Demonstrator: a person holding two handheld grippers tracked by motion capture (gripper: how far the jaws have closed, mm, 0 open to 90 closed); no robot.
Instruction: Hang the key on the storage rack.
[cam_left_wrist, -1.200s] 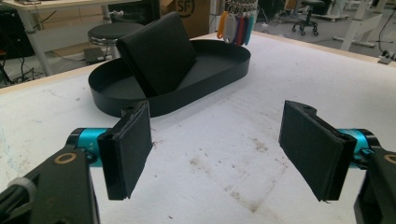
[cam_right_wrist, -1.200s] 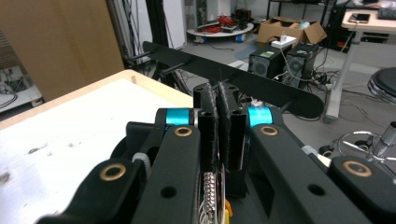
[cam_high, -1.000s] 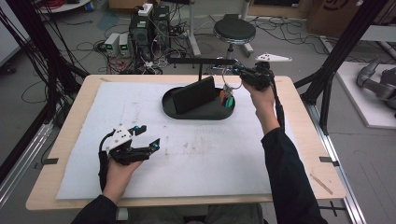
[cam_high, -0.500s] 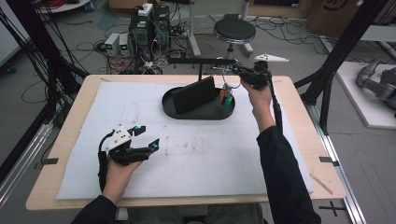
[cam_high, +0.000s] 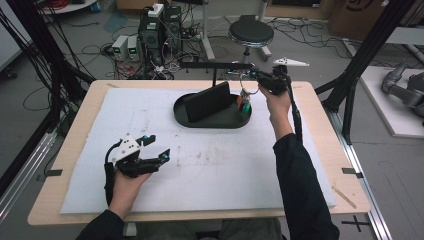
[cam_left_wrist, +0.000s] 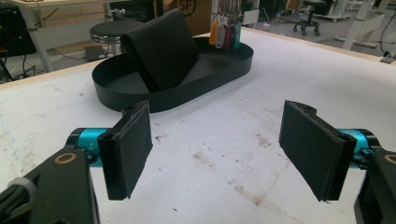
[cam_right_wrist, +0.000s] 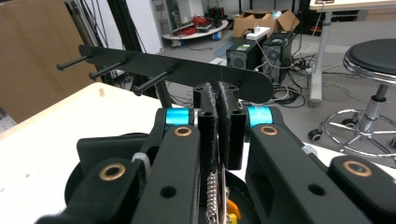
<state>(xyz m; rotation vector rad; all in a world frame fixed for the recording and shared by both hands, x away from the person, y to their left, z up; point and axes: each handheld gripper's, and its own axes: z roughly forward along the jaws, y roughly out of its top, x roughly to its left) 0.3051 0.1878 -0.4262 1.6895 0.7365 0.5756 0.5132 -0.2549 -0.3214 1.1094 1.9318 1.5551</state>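
Matt black tray on scuffed white mat.

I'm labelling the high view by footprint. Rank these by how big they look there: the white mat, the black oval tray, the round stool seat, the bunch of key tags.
Largest to smallest in the high view:
1. white mat
2. black oval tray
3. round stool seat, though it stands farther off, so its true size is unsure
4. bunch of key tags, hanging from the right claw
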